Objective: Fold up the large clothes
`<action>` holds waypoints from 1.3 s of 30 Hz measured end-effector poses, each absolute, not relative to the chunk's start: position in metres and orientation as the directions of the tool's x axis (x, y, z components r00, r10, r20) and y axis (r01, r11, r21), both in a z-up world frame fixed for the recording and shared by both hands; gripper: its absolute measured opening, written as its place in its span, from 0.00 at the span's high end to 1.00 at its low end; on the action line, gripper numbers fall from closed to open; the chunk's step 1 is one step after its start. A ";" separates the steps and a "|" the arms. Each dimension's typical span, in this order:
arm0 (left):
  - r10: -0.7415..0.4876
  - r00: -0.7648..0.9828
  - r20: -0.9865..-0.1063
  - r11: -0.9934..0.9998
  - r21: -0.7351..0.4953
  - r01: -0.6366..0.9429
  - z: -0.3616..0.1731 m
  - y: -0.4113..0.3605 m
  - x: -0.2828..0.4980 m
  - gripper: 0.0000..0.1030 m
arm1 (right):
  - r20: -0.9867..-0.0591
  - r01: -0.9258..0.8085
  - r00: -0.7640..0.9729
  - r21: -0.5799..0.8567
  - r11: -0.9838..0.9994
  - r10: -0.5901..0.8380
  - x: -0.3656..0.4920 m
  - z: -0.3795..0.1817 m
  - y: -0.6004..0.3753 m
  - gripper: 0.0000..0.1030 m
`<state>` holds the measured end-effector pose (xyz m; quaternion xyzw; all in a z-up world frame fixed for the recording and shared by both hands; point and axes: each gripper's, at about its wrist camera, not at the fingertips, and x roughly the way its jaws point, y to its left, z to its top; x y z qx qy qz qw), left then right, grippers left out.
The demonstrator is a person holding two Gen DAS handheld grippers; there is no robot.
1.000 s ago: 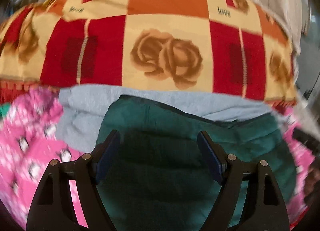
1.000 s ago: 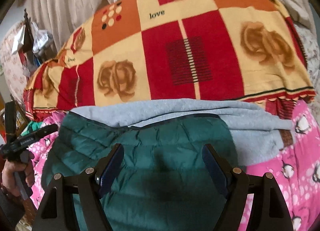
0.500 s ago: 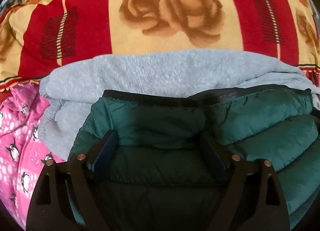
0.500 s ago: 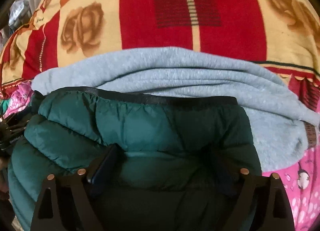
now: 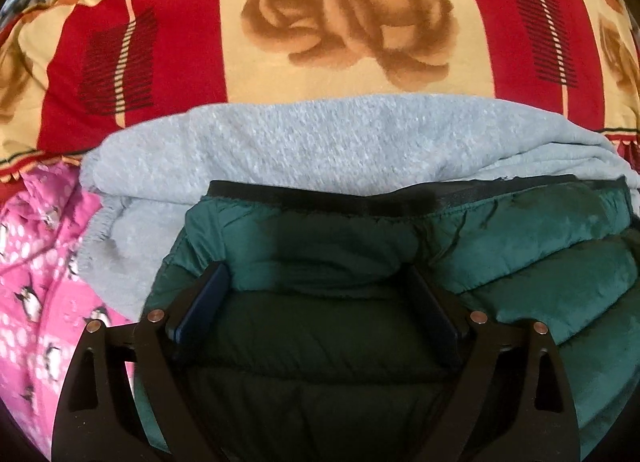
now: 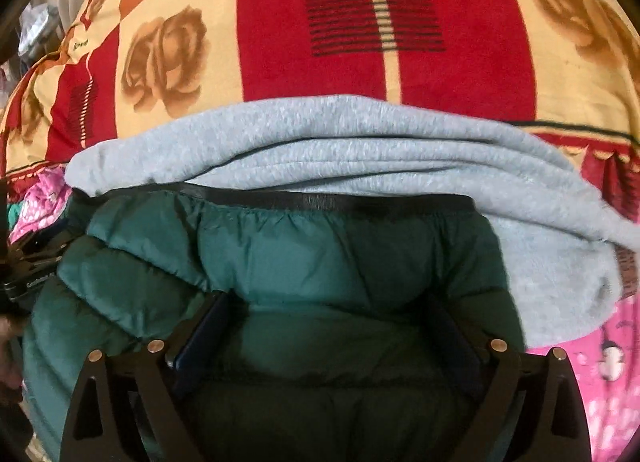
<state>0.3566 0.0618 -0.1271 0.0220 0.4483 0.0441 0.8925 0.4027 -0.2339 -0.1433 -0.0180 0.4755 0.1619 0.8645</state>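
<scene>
A folded dark green puffer jacket [image 5: 500, 246] with a black hem band lies on a folded light grey sweatshirt [image 5: 340, 138]. My left gripper [image 5: 316, 282] is open, its fingers pressed down onto the jacket's left part. My right gripper [image 6: 328, 310] is open too, fingers pressed into the same jacket [image 6: 320, 246] on its right part, the grey sweatshirt [image 6: 360, 150] behind it. Part of the left gripper shows at the left edge of the right wrist view [image 6: 32, 274].
A red, orange and cream rose-pattern blanket [image 5: 348, 22] covers the bed behind the pile; it also fills the top of the right wrist view [image 6: 380, 22]. A pink penguin-print cloth [image 5: 36, 262] lies under the pile, showing at both sides [image 6: 600, 362].
Both grippers came down and forward from above onto the green jacket and now press into it. Both stayed open. The jacket's padding bulges around the fingers.
</scene>
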 end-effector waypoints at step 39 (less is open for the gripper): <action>-0.349 0.664 -0.661 0.881 -0.473 -0.008 -0.159 0.126 0.167 0.00 | -0.533 -0.309 0.513 0.617 0.723 0.674 0.249 -0.187 -0.327 0.00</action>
